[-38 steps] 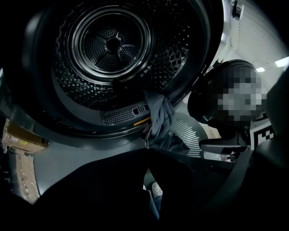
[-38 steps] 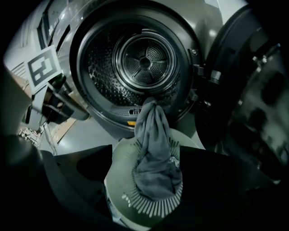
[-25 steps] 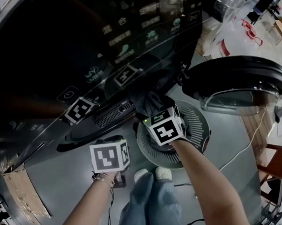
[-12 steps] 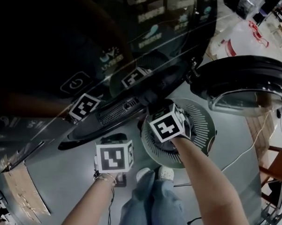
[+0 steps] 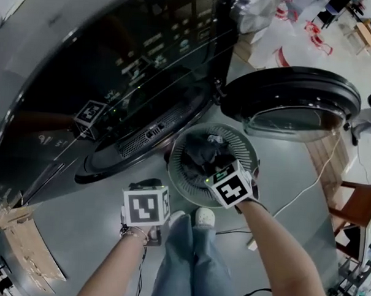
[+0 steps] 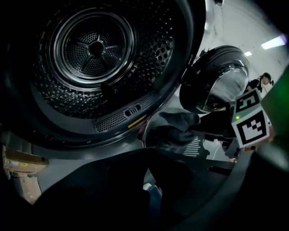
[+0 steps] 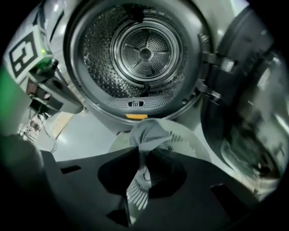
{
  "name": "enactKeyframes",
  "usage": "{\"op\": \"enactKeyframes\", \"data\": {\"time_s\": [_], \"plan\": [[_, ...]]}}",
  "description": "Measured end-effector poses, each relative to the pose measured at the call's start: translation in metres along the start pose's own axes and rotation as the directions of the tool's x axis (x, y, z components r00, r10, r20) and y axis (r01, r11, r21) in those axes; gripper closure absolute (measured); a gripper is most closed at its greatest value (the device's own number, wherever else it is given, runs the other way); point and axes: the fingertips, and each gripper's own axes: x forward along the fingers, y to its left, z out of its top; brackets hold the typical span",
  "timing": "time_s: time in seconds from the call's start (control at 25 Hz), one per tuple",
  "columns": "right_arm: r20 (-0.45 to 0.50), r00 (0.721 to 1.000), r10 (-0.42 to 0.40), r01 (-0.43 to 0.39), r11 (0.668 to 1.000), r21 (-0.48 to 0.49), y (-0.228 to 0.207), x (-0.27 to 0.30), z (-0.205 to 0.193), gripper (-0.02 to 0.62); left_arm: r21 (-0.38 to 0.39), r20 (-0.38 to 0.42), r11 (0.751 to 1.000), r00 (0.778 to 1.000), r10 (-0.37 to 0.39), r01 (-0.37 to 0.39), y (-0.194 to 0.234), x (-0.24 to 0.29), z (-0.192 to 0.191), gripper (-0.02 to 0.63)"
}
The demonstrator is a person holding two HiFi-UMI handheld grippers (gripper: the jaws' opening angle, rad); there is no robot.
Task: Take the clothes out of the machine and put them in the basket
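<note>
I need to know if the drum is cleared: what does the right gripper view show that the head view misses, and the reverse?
Only the right gripper view: the inside of the drum, with no clothes visible in it, and the right tongs, which have just been closing, shut on a grey cloth.
Only the head view: the person's jeans and a chair.
Both: the open door and the slatted basket under the right tongs.

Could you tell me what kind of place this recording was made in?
Probably a workshop or test space rather than a home laundry: a front-loading machine with its door open stands on a grey floor, a slotted basket holding clothes before it, with cardboard, a loose cable and a chair around.
</note>
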Motion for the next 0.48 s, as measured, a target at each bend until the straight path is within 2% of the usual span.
{"op": "enactKeyframes", "data": {"time_s": [0.28, 0.44, 0.48], "plan": [[-0.02, 1.0, -0.017, 0.017, 1.0, -0.014, 0.016, -0.071, -0.019, 0.552, -0.001, 0.0, 1.0, 1.0, -0.02, 0.02, -0.034, -0.046, -0.003, 0.601], [-0.008, 0.999, -0.039, 0.039, 0.999, 0.024, 0.014, -0.098, -0.017, 0.541, -0.008, 0.006, 1.0, 1.0, -0.025, 0.025, -0.05, -0.067, 0.0, 0.601], [-0.001, 0.999, -0.047, 0.047, 0.998, 0.04, 0.012, -0.104, -0.015, 0.519, -0.009, 0.01, 1.0, 1.0, -0.026, 0.027, -0.054, -0.073, 0.002, 0.601]]}}
